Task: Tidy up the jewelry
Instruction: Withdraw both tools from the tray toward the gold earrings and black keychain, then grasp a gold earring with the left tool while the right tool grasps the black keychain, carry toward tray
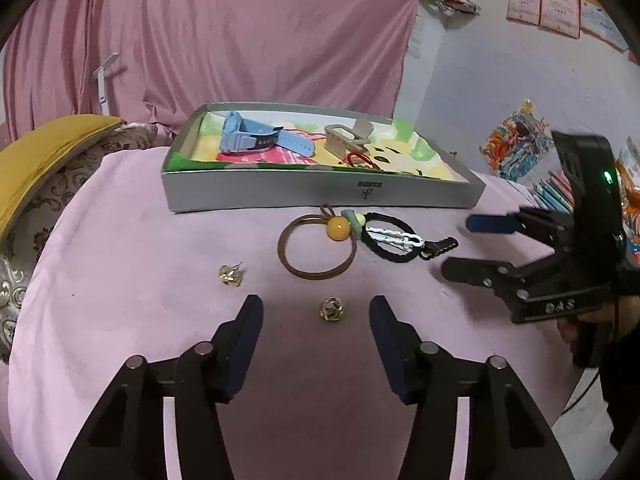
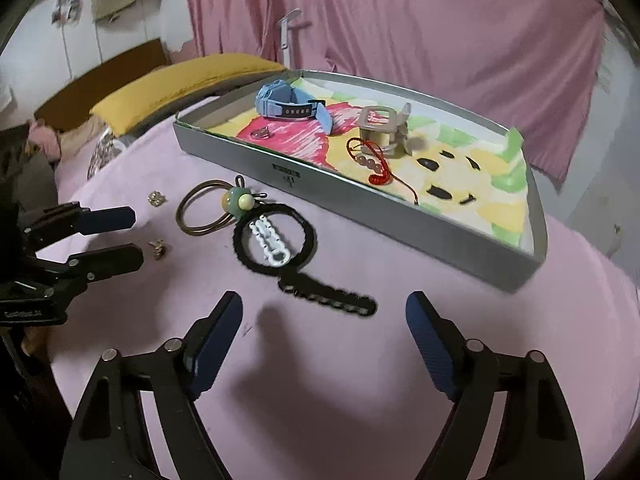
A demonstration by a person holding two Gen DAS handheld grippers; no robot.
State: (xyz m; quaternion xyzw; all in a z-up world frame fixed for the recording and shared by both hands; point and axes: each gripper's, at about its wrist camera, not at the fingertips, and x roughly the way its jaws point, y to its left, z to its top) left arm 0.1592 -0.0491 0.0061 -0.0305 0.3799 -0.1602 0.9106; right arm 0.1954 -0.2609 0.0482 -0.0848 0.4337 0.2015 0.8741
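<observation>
Your left gripper [image 1: 316, 312] is open, jaws either side of a gold earring [image 1: 331, 309] on the pink cloth [image 1: 140, 240], pads not touching it. Second earring [image 1: 231, 275] lies just ahead-left of it. Your right gripper [image 2: 324, 312] is open too, nothing held; black clip [image 2: 328, 296] sits just ahead between its fingertips. Grey tray [image 1: 320, 192] is beyond both.

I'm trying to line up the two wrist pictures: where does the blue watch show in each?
Left wrist view: the blue watch lies in the far left end of the tray, top centre of the picture.
Right wrist view: the blue watch is upper centre-left, in the tray's far left corner.
Shared landmark: the brown hair tie with beads, in front of the tray.
</observation>
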